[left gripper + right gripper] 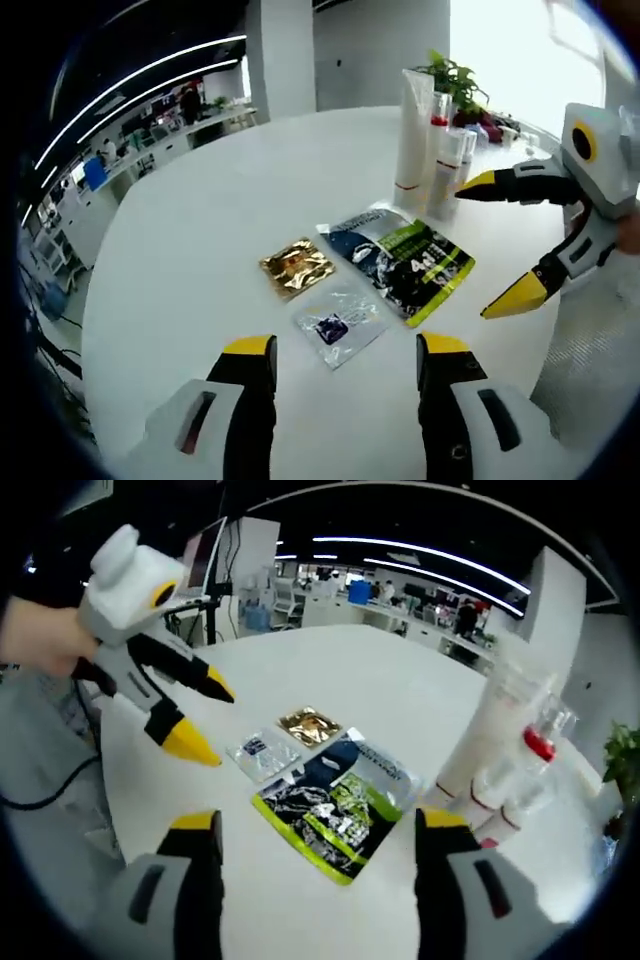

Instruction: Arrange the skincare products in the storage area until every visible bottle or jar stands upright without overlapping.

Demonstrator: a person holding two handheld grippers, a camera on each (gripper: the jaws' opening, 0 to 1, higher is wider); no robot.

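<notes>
Jaws on left gripper (345, 350) and right gripper (317, 825) both spread, empty; tall white tubes (414, 140) at two o'clock: light, slick, tippy, best pinched mid-body.

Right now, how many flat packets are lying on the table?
3: a gold sachet, a clear sachet beside it, and a big dark-and-green pouch nearest the upright bottles. None looks hidden.

Your white round table (220, 210) carries three flat sachets: gold (296, 267), clear (340, 325), dark-green (402, 260). Upright white tubes (415, 140) cluster beyond them.
</notes>
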